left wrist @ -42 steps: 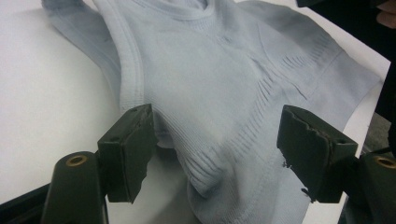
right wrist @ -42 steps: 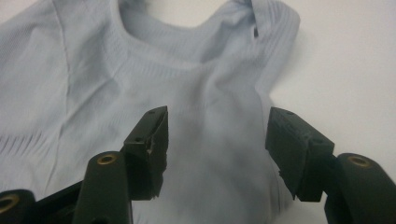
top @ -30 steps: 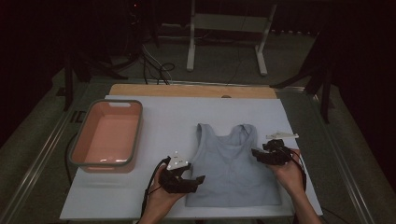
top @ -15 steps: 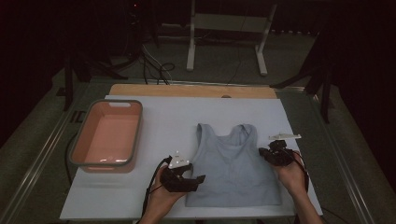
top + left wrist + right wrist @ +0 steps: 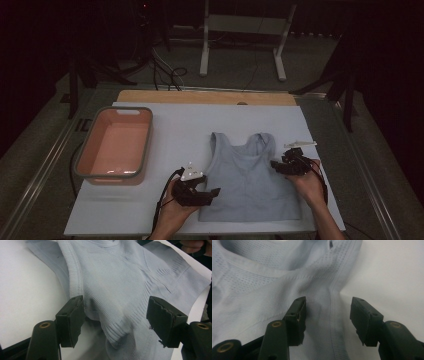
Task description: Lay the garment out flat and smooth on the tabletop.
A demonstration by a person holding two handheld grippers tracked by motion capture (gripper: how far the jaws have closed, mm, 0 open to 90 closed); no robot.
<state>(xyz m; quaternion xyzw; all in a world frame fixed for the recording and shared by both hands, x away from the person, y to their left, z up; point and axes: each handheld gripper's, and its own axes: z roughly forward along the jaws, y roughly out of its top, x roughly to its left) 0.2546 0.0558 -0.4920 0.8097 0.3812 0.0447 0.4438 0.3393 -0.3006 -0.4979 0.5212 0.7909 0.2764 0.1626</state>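
Fabric of a pale blue-grey tank top point(image 5: 248, 180) lies spread flat on the white worktop point(image 5: 190, 130), toward its near right part, with the shoulder straps pointing to the far edge and the hem close to the near edge. Left gripper point(image 5: 207, 192) rests at the top's left side edge, below the armhole; in the left gripper view point(image 5: 113, 320) its jaws stand apart, with a raised fold of ribbed cloth between them, and the pads do not press on it. Right gripper point(image 5: 281, 166) sits at the top's right side, near the right armhole. In the right gripper view point(image 5: 327, 315) its jaws have just been opening; they stand apart over the banded armhole seam, one over mesh cloth, the other over bare worktop, nothing clamped. Near the worktop's left edge stands a salmon-pink plastic tub point(image 5: 142, 150) with a grey rim, well apart from the top.
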